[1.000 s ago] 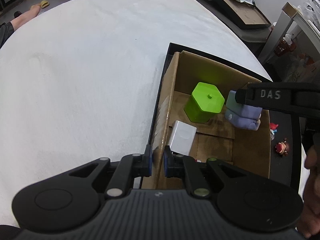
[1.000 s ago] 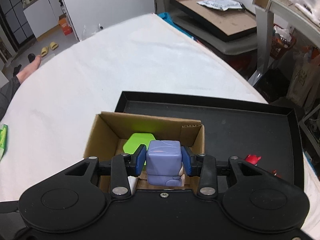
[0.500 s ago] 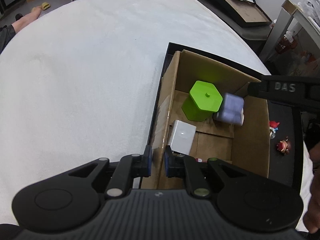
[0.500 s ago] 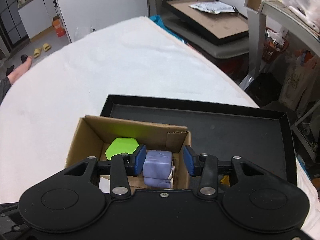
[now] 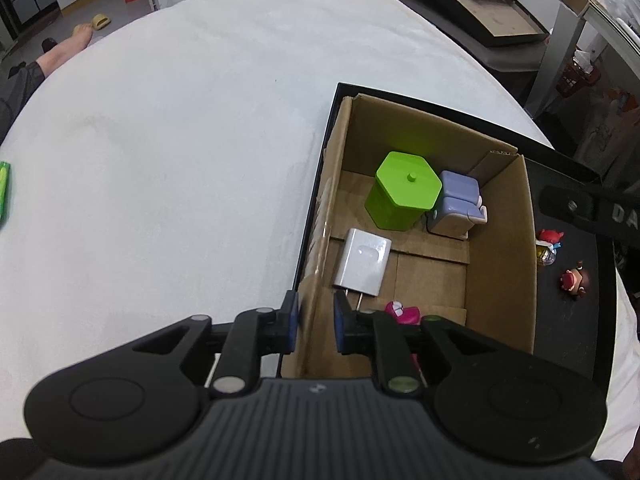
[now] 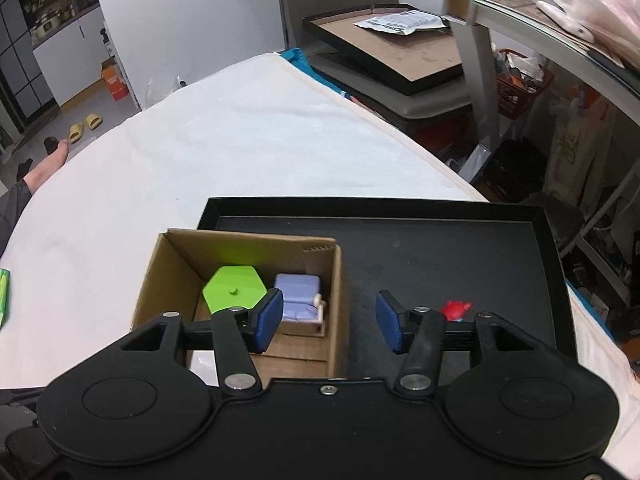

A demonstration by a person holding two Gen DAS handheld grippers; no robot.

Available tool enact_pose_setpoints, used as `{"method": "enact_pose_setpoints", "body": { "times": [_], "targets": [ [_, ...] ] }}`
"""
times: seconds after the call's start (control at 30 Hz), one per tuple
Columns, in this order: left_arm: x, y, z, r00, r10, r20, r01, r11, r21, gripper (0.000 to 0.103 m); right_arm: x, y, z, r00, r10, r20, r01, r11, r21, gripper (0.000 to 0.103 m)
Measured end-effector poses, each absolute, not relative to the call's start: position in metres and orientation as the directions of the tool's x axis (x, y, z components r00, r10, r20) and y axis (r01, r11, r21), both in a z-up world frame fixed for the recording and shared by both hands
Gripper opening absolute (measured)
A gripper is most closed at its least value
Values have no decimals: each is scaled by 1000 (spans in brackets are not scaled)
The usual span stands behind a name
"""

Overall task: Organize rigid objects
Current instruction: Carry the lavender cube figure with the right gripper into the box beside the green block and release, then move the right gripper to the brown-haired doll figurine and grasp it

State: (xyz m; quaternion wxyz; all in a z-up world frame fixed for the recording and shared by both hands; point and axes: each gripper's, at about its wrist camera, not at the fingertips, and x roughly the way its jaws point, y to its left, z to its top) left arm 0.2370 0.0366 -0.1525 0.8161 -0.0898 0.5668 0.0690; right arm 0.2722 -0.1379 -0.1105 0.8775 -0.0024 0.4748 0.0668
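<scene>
A cardboard box [image 5: 524,248] [image 6: 336,280] stands in a black tray [image 6: 460,256] [image 5: 600,304]. In the box lie a green hexagonal container [image 5: 404,190] [image 6: 234,288], a purple block toy [image 5: 458,204] [image 6: 300,300], a white charger [image 5: 362,262] and a pink toy [image 5: 402,312]. My left gripper [image 5: 315,322] is shut on the box's near left wall. My right gripper [image 6: 329,322] is open and empty above the box's right wall; one of its fingers [image 5: 576,208] shows in the left wrist view.
Two small red figurines [image 5: 550,244] [image 5: 576,280] lie on the tray right of the box; one also shows in the right wrist view [image 6: 456,308]. A green item [image 5: 4,188] lies at the white bed's left edge. Furniture and a person's foot [image 6: 44,168] lie beyond the bed.
My right gripper opened and let go of the purple block toy, which dropped into the box beside the green container. The gripper then rose and drew back to the right. The left gripper kept its hold.
</scene>
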Motion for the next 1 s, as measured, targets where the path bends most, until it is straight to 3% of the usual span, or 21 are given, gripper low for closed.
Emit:
{"method": "enact_pose_setpoints", "body": {
  "times": [0.23,0.8,1.0],
  "targets": [
    [231,26,-150,339,31,-940,-210,977,-44,43,262,-164,-112,543,112,-832,-78,994,83,55],
    [229,3,-156,310,84,-947,-203,979,20,58,247,-221,-125,530,111,-841,5,991,133,64],
    [232,-4,-160,298,109,-948,-200,979,49,64,246,-236,-134,523,103,-846,27,990,137,75]
  ]
}}
